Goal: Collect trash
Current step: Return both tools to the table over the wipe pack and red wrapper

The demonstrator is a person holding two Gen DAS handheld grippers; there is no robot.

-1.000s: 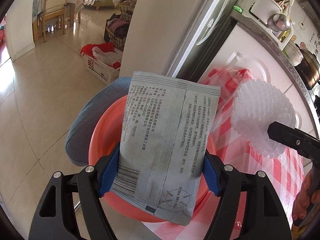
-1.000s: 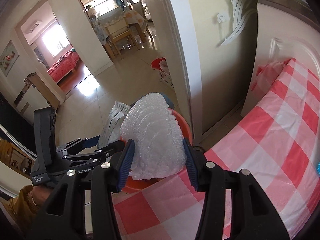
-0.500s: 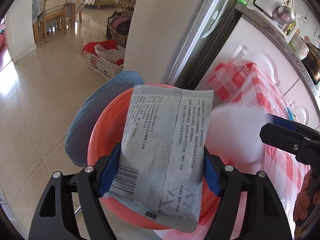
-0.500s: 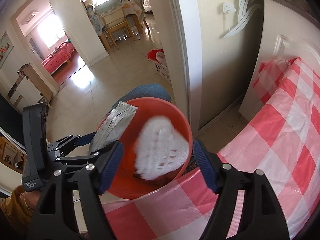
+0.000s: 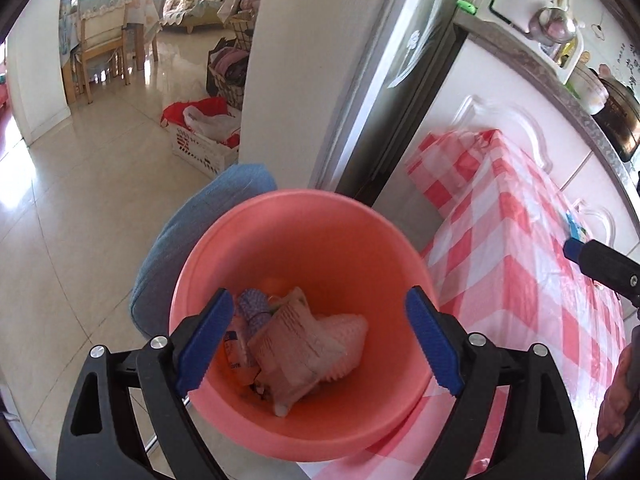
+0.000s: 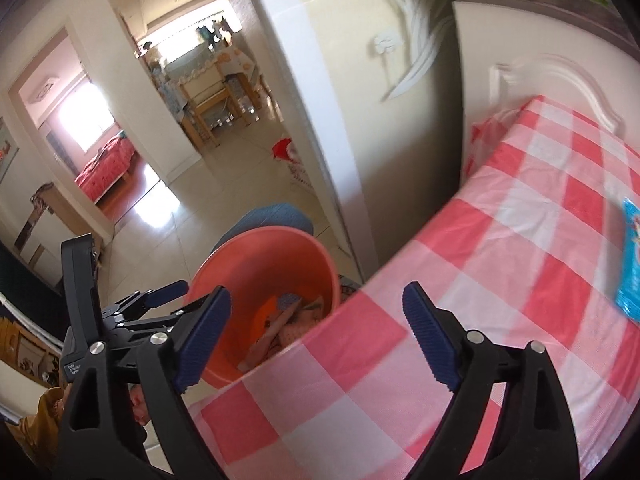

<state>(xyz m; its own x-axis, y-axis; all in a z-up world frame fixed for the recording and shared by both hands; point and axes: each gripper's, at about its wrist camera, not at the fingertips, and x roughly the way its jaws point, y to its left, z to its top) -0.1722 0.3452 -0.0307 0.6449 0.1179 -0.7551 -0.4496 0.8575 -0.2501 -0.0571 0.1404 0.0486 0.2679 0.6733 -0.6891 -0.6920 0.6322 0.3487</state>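
An orange-pink bucket [image 5: 304, 240] stands on the floor beside the checked table. In it lie the grey wrapper [image 5: 292, 344], the white foam net [image 5: 344, 332] and several other scraps. My left gripper [image 5: 320, 340] is open and empty right above the bucket's mouth. My right gripper [image 6: 316, 340] is open and empty over the table's corner, with the bucket [image 6: 264, 264] to its left. A blue packet [image 6: 630, 264] lies on the table at the far right; it also shows in the left wrist view [image 5: 576, 228].
The table [image 6: 500, 264] has a red and white checked cloth. A blue cushion [image 5: 200, 240] lies behind the bucket. A white basket [image 5: 200, 144] stands on the tiled floor by a wall pillar. A white cabinet with kitchenware is behind the table.
My right gripper opened and let the foam net fall into the bucket, then drew back over the table. My left gripper opened and the grey wrapper dropped into the bucket.
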